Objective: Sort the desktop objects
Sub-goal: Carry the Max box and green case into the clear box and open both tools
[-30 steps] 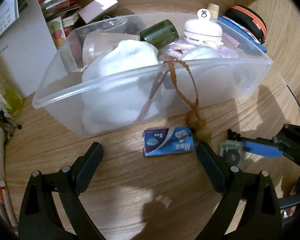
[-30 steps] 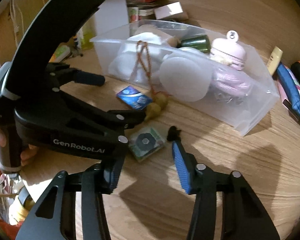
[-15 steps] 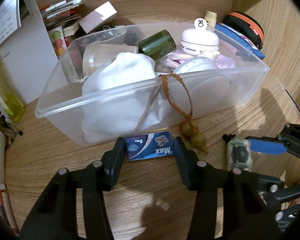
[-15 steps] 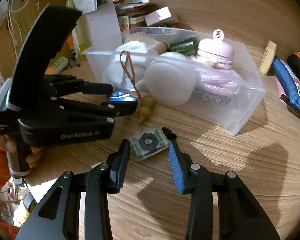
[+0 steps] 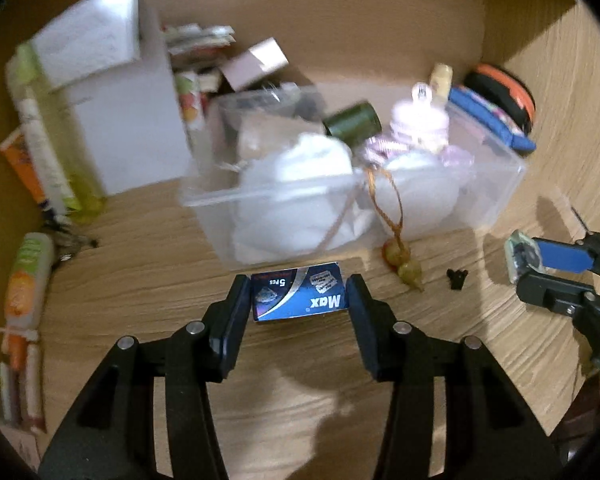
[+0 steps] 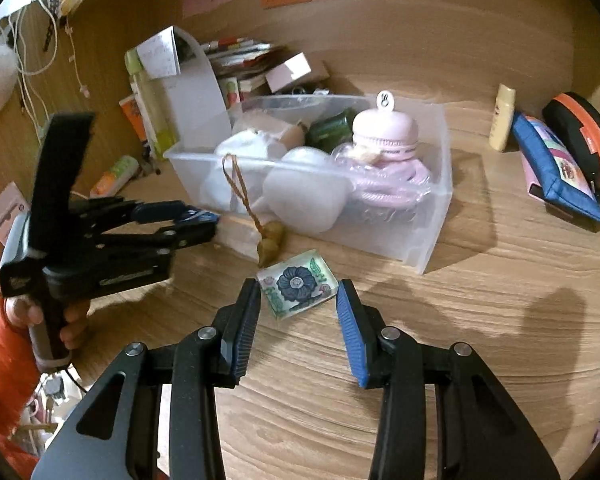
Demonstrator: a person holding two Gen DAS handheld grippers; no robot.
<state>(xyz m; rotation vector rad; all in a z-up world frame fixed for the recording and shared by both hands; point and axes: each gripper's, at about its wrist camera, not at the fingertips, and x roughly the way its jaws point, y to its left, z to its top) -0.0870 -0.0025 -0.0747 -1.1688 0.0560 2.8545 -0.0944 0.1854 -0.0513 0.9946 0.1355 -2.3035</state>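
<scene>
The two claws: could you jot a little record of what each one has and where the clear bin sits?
left claw: shut on the blue packet
right claw: shut on the flower tile
clear bin: on the wooden desk beyond both claws, full of items
beaded cord: hangs over the bin's front wall

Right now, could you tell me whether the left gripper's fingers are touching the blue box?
Touching: the left wrist view shows both fingers pressed against the blue box.
</scene>
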